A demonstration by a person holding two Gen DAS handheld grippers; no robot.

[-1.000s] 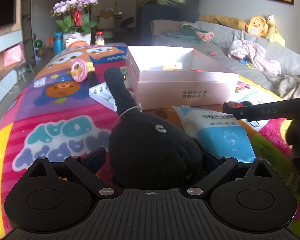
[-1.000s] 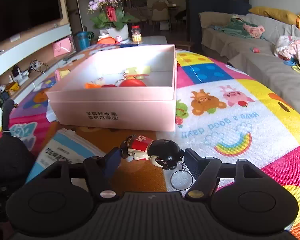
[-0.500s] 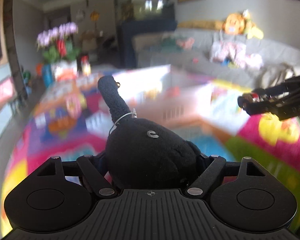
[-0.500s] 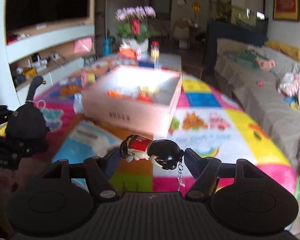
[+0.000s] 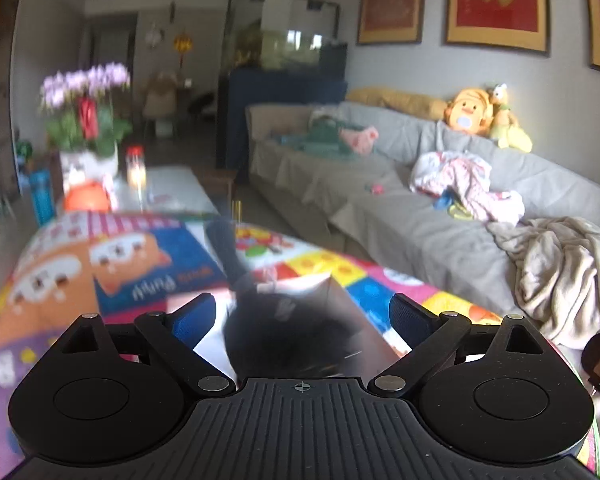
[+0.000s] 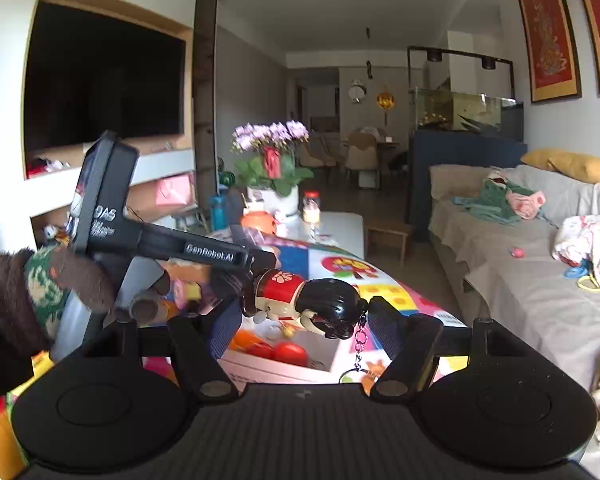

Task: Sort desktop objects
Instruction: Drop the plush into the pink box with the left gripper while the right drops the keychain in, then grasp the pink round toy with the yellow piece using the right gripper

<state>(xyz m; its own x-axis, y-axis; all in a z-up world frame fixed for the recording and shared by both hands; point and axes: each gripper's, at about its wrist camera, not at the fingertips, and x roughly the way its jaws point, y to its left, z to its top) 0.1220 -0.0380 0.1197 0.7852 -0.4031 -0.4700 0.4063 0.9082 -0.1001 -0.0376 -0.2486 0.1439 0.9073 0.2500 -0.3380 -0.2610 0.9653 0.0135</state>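
Spreading wide above the pink box (image 5: 340, 300), the fingers of the left gripper (image 5: 300, 316) are seen parted, with a black plush toy (image 5: 284, 332) blurred between and below them, apparently released and dropping toward the box. In the right gripper (image 6: 300, 320), a black-haired doll keychain (image 6: 304, 300) is held crosswise between closed fingers, its pink chain and ring (image 6: 356, 356) dangling beneath the right-hand finger. Just below those fingers, the box interior is visible with red and orange items (image 6: 288, 352) already lying inside. To the left of the right gripper, the left tool is seen reaching across the box. Beyond the fingers, a bright cartoon-patterned mat (image 5: 80, 264) is spread over the table. The sorting is judged to be well advanced: several items are boxed, the plush is going in, and the keychain remains to be deposited.
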